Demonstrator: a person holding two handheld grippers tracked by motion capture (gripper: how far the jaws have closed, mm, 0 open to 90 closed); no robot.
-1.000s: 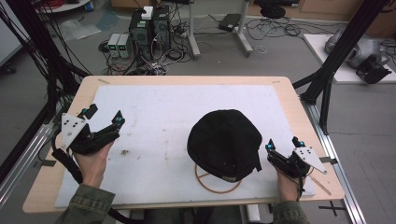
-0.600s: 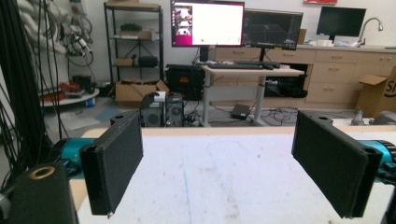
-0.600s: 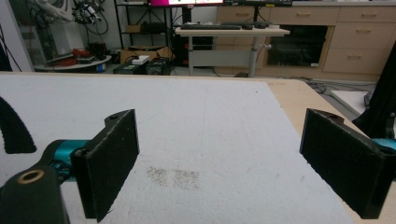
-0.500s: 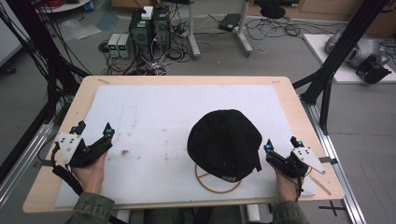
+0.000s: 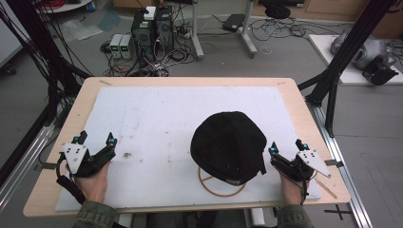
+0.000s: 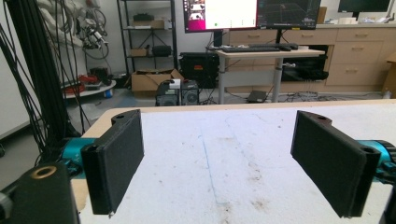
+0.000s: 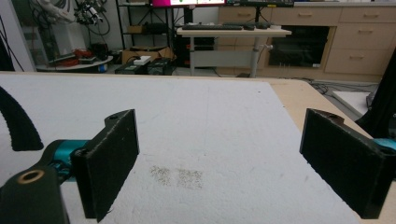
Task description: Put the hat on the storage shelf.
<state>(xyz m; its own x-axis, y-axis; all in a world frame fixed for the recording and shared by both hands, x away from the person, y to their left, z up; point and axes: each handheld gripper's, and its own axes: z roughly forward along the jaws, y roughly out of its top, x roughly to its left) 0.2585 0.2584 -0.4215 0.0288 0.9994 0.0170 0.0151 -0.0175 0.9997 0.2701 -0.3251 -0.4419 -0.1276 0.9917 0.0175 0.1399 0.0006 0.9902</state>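
Note:
A black cap (image 5: 229,145) rests on a round wooden stand (image 5: 219,185) at the front right of the white mat (image 5: 161,118). Its edge shows as a black curve (image 7: 16,123) at the left of the right gripper view. My right gripper (image 5: 286,145) is just right of the cap, apart from it, open with nothing between its pads (image 7: 109,163). My left gripper (image 5: 97,137) sits low at the mat's front left, far from the cap, also open and empty, its pads (image 6: 116,158) wide apart.
The wooden table (image 5: 294,102) carries the mat, which has dirty specks (image 5: 127,155) near the left gripper. Black frame posts (image 5: 332,80) stand at the right, cables (image 5: 45,61) hang at the left. Computers (image 5: 152,26) sit on the floor beyond the table.
My left gripper has come down and back toward the front left edge of the mat, staying open. The right gripper and the cap have stayed put.

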